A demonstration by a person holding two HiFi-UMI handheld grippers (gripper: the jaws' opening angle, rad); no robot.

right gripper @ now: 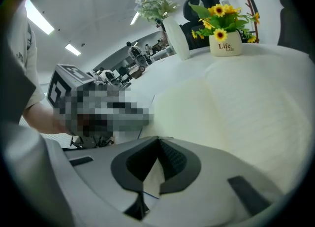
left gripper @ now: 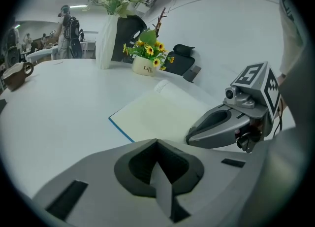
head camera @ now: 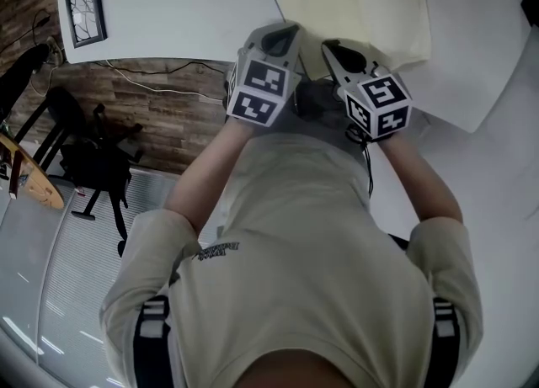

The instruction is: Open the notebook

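Note:
The notebook (head camera: 370, 12) lies open on the white table (head camera: 185, 16), with blank cream pages up and a blue cover edge showing; it also appears in the left gripper view (left gripper: 157, 113) and in the right gripper view (right gripper: 236, 108). My left gripper (head camera: 293, 29) hangs just off the notebook's near left corner, its tips together with nothing between them (left gripper: 156, 141). My right gripper (head camera: 328, 45) is over the notebook's near edge, jaws shut (right gripper: 158, 138). A cream page and the blue edge show under its tips. Whether a page is pinched there I cannot tell.
A white vase of flowers (left gripper: 106, 39), a sunflower pot (right gripper: 225, 41) and a brown mug (left gripper: 15, 76) stand farther back on the table. A framed picture (head camera: 85, 13) lies near the table's left end. A black chair (head camera: 84, 155) stands on the floor beside me.

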